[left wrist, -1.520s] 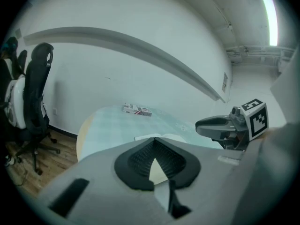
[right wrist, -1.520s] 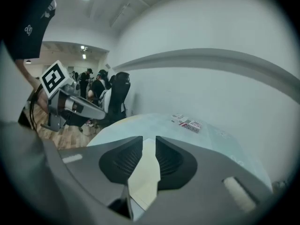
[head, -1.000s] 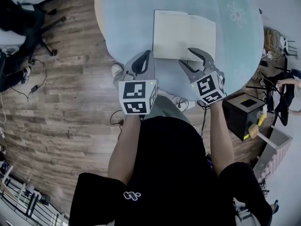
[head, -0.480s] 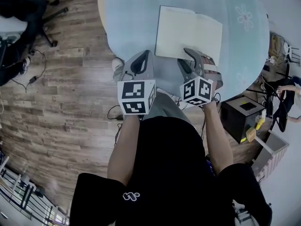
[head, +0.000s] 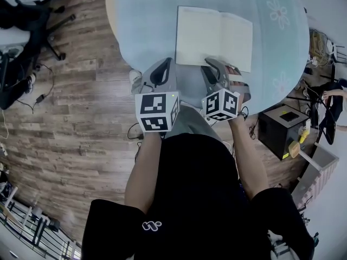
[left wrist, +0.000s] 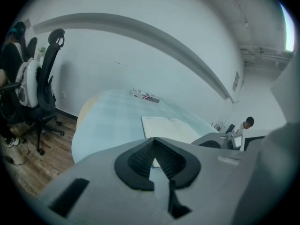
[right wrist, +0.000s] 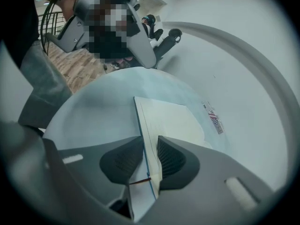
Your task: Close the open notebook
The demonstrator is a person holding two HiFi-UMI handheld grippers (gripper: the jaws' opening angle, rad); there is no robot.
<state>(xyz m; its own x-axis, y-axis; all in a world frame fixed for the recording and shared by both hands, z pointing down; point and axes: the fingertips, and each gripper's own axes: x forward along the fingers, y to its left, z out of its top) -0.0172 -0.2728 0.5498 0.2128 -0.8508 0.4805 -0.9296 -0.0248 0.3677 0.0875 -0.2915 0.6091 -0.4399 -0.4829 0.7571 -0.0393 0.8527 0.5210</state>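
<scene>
The open notebook [head: 214,34] lies flat with cream pages up on the round pale-blue table [head: 146,20]. My right gripper [head: 211,65] sits at its near edge, on the right half. In the right gripper view the jaws have just been closing, and the right gripper [right wrist: 149,149] is pinching the notebook [right wrist: 164,118] by its blue-edged cover and pages, which stand edge-on between the dark pads. My left gripper [head: 165,65] hovers at the table's near rim, left of the notebook, with its tips together and nothing held. In the left gripper view the left gripper [left wrist: 153,142] points toward the notebook [left wrist: 168,128].
A small printed packet [left wrist: 145,95] lies at the table's far side. A black box [head: 282,129] stands on the wooden floor to the right. Office chairs [left wrist: 44,78] stand to the left. A person [left wrist: 244,124] sits beyond the table.
My right gripper came down to the notebook's near edge, rolled, and closed its wide-open jaws onto the cover and pages. The left gripper stayed put.
</scene>
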